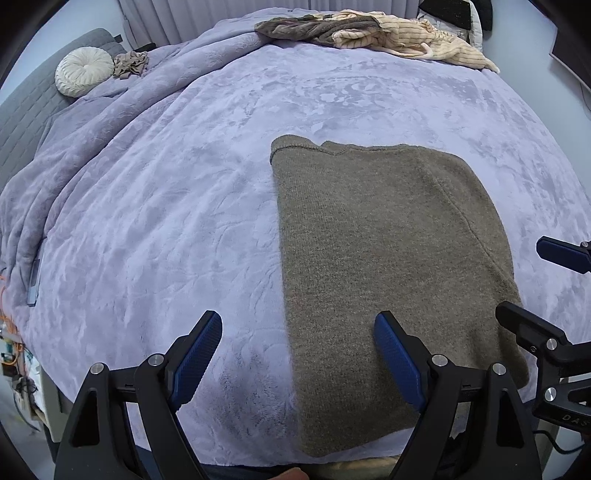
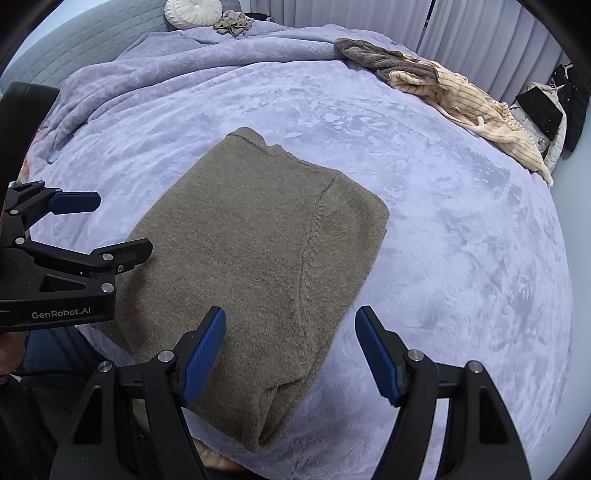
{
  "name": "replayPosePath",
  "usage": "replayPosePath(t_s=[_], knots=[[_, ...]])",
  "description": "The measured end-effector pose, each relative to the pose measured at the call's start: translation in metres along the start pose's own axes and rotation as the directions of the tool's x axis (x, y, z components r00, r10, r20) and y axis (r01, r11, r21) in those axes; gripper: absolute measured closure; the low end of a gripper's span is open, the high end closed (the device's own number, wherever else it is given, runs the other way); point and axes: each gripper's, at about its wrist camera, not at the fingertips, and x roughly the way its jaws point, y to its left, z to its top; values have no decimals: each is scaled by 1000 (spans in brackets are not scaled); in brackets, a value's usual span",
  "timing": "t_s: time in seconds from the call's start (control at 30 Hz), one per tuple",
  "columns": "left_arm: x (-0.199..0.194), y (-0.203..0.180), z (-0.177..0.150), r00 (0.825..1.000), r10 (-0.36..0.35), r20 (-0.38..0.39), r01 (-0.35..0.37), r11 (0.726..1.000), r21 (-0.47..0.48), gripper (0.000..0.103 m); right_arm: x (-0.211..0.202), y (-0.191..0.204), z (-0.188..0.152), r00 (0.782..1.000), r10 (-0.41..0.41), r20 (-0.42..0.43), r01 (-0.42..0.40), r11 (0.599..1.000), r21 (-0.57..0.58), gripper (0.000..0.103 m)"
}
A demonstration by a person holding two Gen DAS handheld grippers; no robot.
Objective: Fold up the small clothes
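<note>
Left claw (image 1: 298, 360) spread apart, empty, over near edge of brown knit sweater (image 1: 384, 273). Right claw (image 2: 290, 356) also apart, empty (hovers over sweater's near corner). Sweater folded flat, on lavender bed blanket (image 1: 155, 206). Clothes pile (image 1: 373, 31) at far edge, well apart.

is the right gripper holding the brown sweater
No, the right gripper is open above the brown sweater, which lies flat on the bed.

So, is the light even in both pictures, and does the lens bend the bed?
Left wrist view: soft, even light, a faint shadow on the blanket near the fingers. Right wrist view: the same light, the sweater sharp. Both views bulge strongly, with dark corners.
</note>
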Motion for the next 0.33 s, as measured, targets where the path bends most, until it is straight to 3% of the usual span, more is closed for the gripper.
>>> replayPosePath(t_s=[0.33], knots=[[-3, -5, 1, 999, -43, 18, 42, 998, 41, 17, 5, 2, 4, 1000, -7, -16, 7, 1000, 1, 27]])
